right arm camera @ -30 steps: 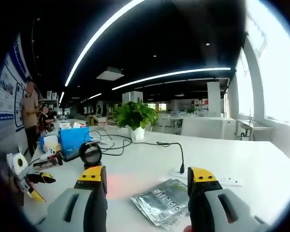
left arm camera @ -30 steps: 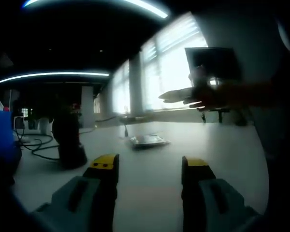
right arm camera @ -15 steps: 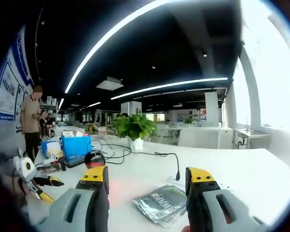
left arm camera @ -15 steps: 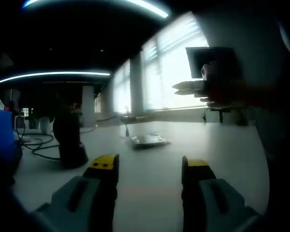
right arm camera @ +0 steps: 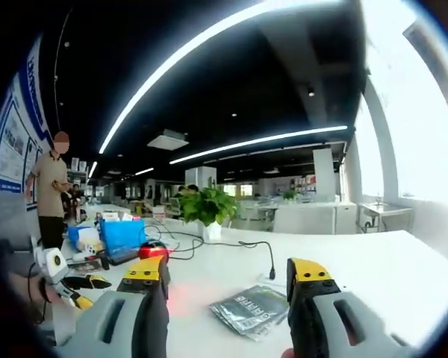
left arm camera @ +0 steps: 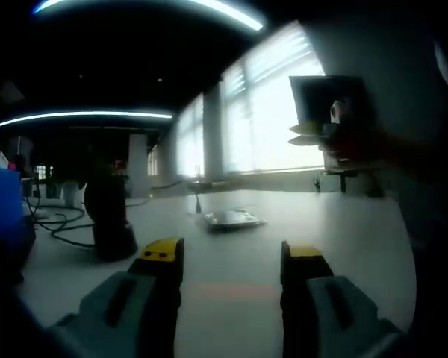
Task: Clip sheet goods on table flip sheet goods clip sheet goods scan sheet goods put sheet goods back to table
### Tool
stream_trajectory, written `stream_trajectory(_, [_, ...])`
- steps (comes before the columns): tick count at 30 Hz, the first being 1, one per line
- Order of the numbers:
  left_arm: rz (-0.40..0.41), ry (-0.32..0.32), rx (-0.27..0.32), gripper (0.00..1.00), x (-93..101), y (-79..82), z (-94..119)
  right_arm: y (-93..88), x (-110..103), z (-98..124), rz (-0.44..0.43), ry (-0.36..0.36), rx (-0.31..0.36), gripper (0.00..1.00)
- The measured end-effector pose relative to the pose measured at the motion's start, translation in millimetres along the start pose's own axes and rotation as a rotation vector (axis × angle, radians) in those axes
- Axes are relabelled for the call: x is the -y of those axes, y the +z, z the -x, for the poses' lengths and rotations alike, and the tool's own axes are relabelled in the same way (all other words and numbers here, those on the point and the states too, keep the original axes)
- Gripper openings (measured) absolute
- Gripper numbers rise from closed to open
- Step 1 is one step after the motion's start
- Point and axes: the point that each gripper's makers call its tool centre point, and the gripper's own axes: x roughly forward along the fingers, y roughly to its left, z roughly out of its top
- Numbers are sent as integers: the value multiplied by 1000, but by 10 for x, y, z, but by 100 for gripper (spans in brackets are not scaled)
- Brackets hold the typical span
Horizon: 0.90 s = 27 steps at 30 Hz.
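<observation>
Task status, as judged: not begun. The silver foil sheet packets with printed panels (right arm camera: 252, 308) lay flat on the white table (right arm camera: 373, 276), unclipped, so the clipping, flipping, scanning and return all appeared to remain.

Left grey gripper with yellow-tipped jaws (left arm camera: 231, 257): one; jaws apart, nothing between them, hovering above the table with the packets (left arm camera: 231, 218) well ahead.

Right grey gripper with yellow-tipped jaws (right arm camera: 230, 276): one; jaws apart and unloaded, packets lying between and just beyond its tips.

Sheet packets: a small overlapping pile; the exact count could not be told.

Dark upright scanner-like device (left arm camera: 110, 220): one.

Green potted plant (right arm camera: 207, 211): one.

Blue plastic box (right arm camera: 122, 233): one.

Black cable (right arm camera: 239, 245): one.

Standing person (right arm camera: 51, 192): one.
</observation>
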Motion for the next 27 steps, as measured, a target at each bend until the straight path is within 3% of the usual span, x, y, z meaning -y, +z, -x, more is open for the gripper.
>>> stream_trajectory(5, [-4, 7, 1, 45, -6, 3, 1, -144, -45, 247, 34, -9, 1, 58])
stream_trajectory(15, [-1, 6, 8, 45, 2, 18, 5, -327, 0, 675, -43, -59, 48, 54])
stream_trajectory(20, [-1, 13, 9, 45, -12, 19, 6, -451, -37, 809, -55, -42, 59, 54])
stream_trajectory(27, [-9, 9, -3, 44, -1, -5, 0, -563, -53, 927, -59, -80, 87, 53])
